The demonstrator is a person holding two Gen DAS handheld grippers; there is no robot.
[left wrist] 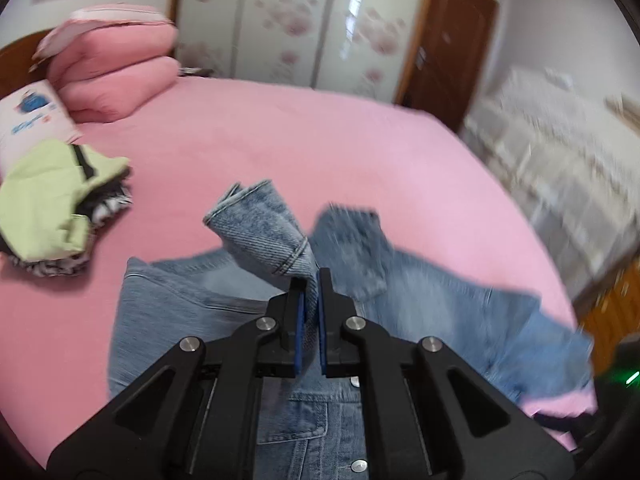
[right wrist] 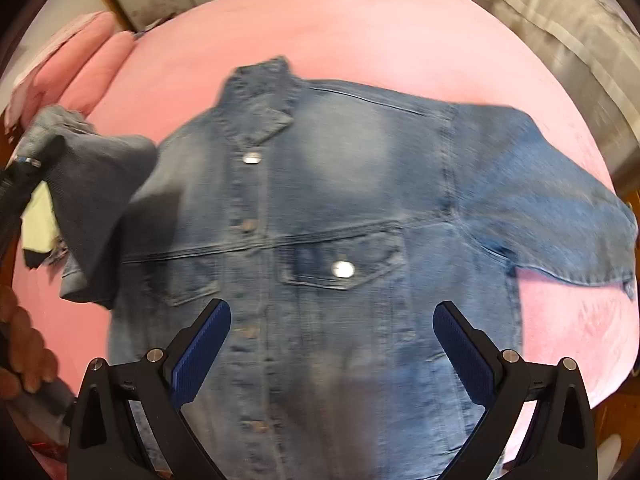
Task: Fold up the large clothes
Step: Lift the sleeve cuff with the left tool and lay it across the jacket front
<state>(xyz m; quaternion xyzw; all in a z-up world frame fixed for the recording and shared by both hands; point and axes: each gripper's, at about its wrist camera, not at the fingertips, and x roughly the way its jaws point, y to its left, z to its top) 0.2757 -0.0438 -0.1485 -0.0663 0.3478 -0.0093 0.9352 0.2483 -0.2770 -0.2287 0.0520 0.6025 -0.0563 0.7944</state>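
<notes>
A blue denim jacket (right wrist: 340, 200) lies front up on the pink bed (right wrist: 360, 20), collar (right wrist: 260, 92) toward the far side. My left gripper (left wrist: 312, 278) is shut on one sleeve; the cuff (left wrist: 256, 232) sticks up past its fingertips and is lifted over the jacket body (left wrist: 180, 312). In the right wrist view that raised sleeve (right wrist: 92, 172) hangs at the left edge of the jacket. My right gripper (right wrist: 331, 308) hovers open above the lower front, with only flat cloth below it. The other sleeve (right wrist: 560, 200) stretches out to the right.
A pile of light green and dark clothes (left wrist: 52, 200) lies on the bed at the left. Pink pillows (left wrist: 116, 76) and a white pack (left wrist: 28, 120) sit at the headboard. A wardrobe (left wrist: 280, 20) and a brown door (left wrist: 448, 40) stand behind. A person's hand (right wrist: 20, 360) shows at lower left.
</notes>
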